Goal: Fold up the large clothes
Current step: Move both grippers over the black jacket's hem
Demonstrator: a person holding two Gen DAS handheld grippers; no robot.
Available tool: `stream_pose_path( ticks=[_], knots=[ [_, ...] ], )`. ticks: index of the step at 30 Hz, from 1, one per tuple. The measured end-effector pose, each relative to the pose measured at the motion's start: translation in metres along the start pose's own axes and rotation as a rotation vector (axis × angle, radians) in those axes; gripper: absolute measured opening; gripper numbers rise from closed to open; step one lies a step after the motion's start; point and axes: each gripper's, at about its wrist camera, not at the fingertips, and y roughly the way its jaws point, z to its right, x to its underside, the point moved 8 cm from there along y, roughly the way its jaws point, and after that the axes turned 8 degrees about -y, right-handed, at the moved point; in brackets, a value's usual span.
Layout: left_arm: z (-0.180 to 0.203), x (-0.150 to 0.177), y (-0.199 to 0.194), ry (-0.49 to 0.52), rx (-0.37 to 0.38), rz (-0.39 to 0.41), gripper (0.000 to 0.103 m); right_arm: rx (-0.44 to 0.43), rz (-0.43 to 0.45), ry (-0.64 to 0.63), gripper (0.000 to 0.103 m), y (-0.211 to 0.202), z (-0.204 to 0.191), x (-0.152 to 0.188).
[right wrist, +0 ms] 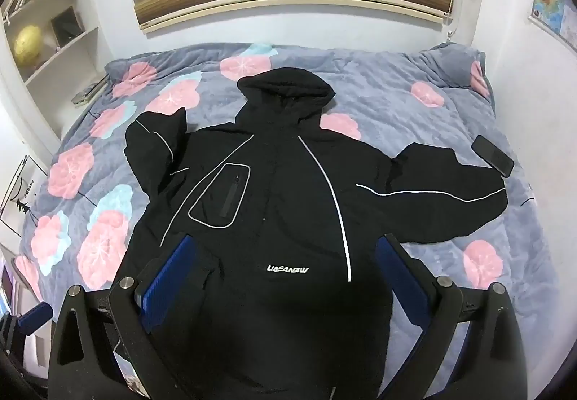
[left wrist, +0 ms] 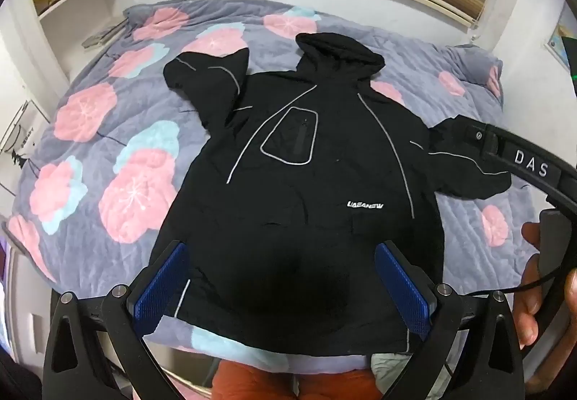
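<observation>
Jacket (right wrist: 288,219), black with pale piping, lies front-up and spread on the flowered bed quilt (right wrist: 414,104), hood (right wrist: 285,89) toward the wall and both sleeves out to the sides. Left gripper (left wrist: 281,288) and right gripper (right wrist: 285,277) hover above its lower half, jaws wide apart, holding nothing. A dark phone (right wrist: 492,155) rests beside one sleeve.

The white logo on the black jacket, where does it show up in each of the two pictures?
Left wrist view: the white logo sits right of centre, on the jacket's lower chest.
Right wrist view: the logo sits at centre, lower down.
Shared landmark: the outlined chest pocket, up and left of the logo.
</observation>
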Motion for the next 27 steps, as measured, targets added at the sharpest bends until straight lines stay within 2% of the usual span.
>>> stream_pose_path(
  ticks=[8, 14, 20, 24, 27],
  knots=[
    [-0.04, -0.018, 0.018, -0.049, 0.05, -0.041, 0.102, 0.019, -0.026, -0.025, 0.101, 0.016, -0.038, -0.013],
    [-0.064, -0.045, 0.033, -0.076, 0.106, -0.078, 0.102, 0.027, -0.045, -0.036, 0.101, 0.027, -0.075, -0.024],
    [-0.093, -0.076, 0.045, -0.064, 0.15, -0.078, 0.102, 0.049, -0.062, -0.024, 0.101, 0.035, -0.107, -0.032],
    [-0.109, -0.094, 0.06, -0.049, 0.214, -0.105, 0.102, 0.075, -0.094, -0.018, 0.101, 0.04, -0.124, -0.032],
    [-0.118, -0.109, 0.067, -0.028, 0.224, -0.094, 0.102, 0.111, -0.104, -0.023, 0.101, 0.038, -0.134, -0.034]
  ],
)
